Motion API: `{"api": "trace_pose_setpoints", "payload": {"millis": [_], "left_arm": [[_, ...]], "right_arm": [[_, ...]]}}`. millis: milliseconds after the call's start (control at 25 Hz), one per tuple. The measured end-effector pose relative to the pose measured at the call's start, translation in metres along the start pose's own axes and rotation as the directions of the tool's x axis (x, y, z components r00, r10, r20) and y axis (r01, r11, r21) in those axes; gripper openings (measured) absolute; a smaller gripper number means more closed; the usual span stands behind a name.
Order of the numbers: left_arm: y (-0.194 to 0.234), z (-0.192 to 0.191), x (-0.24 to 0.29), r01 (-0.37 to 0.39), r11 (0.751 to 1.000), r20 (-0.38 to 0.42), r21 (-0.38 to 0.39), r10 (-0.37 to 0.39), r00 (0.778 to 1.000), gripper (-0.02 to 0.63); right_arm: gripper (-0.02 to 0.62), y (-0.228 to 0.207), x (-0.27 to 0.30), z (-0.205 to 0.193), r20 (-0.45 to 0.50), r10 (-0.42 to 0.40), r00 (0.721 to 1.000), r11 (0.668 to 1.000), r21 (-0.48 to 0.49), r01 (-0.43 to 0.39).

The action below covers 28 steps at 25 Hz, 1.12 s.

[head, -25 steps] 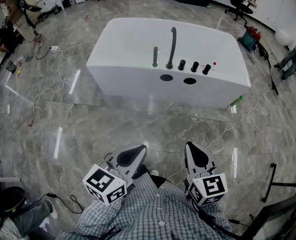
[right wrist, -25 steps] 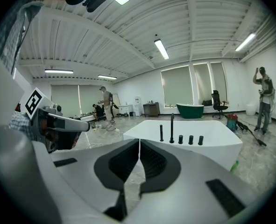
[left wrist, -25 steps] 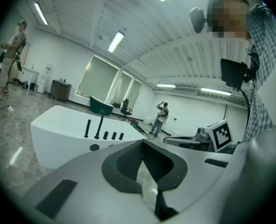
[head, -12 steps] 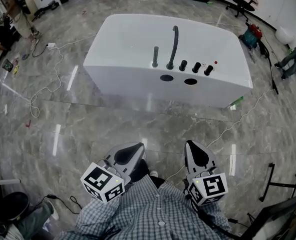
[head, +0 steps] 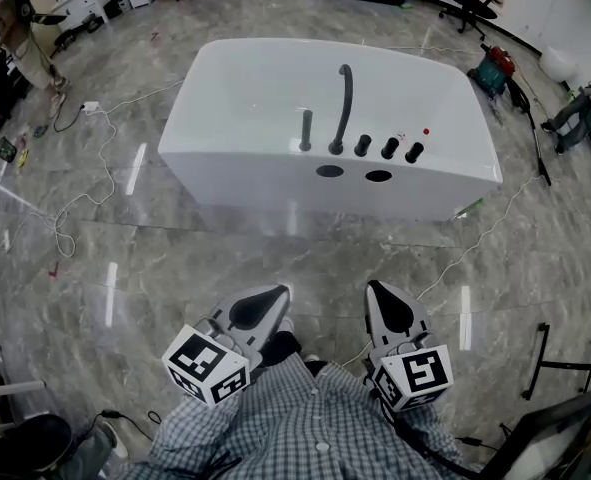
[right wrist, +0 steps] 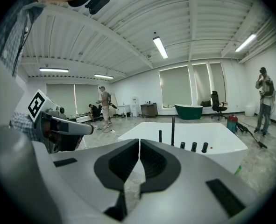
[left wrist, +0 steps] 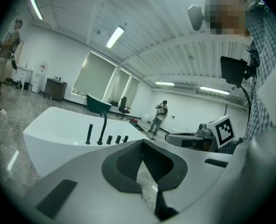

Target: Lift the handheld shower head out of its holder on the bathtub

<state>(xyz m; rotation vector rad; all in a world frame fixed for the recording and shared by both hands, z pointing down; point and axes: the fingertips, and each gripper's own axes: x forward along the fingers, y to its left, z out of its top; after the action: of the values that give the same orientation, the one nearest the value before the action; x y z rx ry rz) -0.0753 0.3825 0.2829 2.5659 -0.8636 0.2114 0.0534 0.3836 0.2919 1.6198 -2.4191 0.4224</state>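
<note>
- A white cable [head: 103, 163] snakes over the grey marble floor [head: 225, 258] at the left; only the head view shows it.
- The left gripper [head: 272, 298] sits low in front of the checked shirt [head: 305, 423]. Its jaws are pressed together with nothing between them (its own view shows the dark pads meeting at the tip).
- The white bathtub [head: 255, 88] stands well apart from both grippers, across open floor. From above its basin shows only plain white.
- The handheld shower head [head: 306, 130] stands upright as a short black rod on the tub's near deck, leftmost in the row of fittings. Its holder is too small to make out.
- Just to its right rises the taller curved spout [head: 343, 103], followed by three black knobs [head: 389, 148] in a line.
- The right gripper [head: 385, 301] is held beside the left one, its jaws likewise closed and empty.
- Only the gripper views show a dark green tub [right wrist: 190, 111] by the far windows, its inside hidden, and a standing person [right wrist: 264, 99] at the right. The left gripper view also catches the right gripper from the side.
- Things at the head view's far right edge are cut off and hard to identify.
</note>
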Motion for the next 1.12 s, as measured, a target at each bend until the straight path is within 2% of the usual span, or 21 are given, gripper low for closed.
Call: {"api": "trace_pose_setpoints", "payload": {"millis": [680, 1120], "left_arm": [[0.073, 0.02, -0.001, 0.013, 1.0, 0.0, -0.021, -0.013, 1.0, 0.009], [0.101, 0.02, -0.006, 0.018, 1.0, 0.0, -0.024, -0.018, 1.0, 0.009]], "right_arm": [[0.018, 0.005, 0.064, 0.017, -0.018, -0.049, 0.999, 0.998, 0.045, 0.049], [0.018, 0.016, 0.093, 0.021, -0.014, -0.053, 0.999, 0.998, 0.037, 0.053]]}}
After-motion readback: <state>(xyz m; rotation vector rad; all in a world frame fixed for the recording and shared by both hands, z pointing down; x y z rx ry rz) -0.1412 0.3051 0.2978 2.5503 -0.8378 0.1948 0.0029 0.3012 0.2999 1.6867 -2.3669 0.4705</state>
